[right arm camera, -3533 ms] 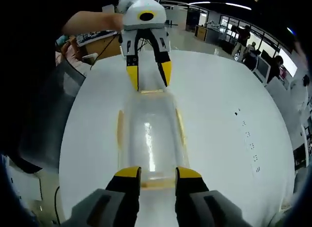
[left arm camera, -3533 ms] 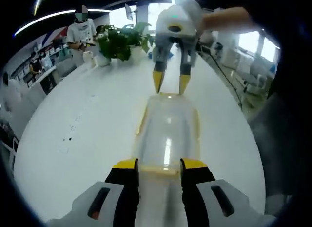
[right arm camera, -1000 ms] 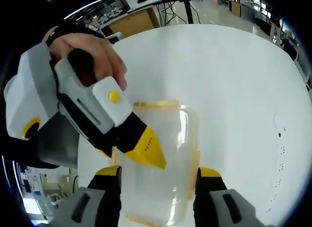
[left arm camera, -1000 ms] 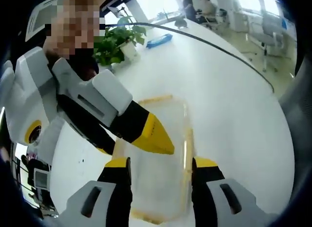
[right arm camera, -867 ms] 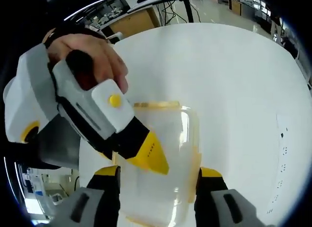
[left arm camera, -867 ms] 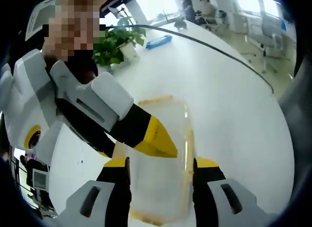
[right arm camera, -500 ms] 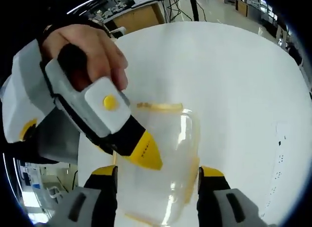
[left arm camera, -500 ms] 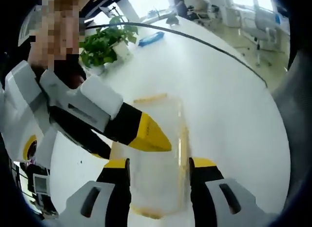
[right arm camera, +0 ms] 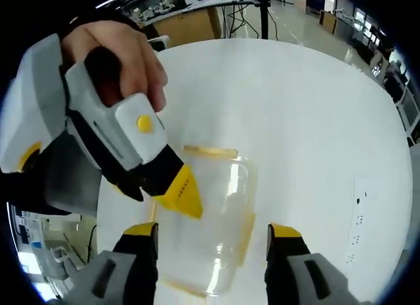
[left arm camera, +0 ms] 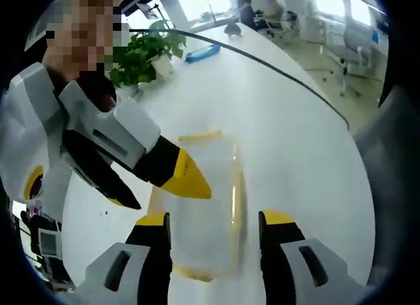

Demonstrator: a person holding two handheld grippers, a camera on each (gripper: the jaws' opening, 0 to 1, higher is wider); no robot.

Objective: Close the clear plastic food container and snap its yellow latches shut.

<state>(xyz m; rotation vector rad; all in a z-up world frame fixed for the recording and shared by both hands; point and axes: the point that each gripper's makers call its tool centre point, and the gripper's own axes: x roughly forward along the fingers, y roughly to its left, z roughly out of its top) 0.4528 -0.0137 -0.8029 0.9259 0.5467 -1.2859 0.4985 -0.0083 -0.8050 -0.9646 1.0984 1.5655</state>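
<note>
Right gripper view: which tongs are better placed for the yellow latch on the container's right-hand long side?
Right, probably. The right tongs straddle the container, open, with one jaw beside that latch. The left tongs hang at the opposite long side.

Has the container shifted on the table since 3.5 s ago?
Cannot tell. Both cameras have swung from its ends to above it; the container lies flat on the white table as before.

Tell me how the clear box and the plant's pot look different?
The clear box is see-through with yellow latches; the pot looks solid white. The box lies close, between the left gripper fingers; the pot stands far off, holding green leaves. Both sit on the white table.
</note>
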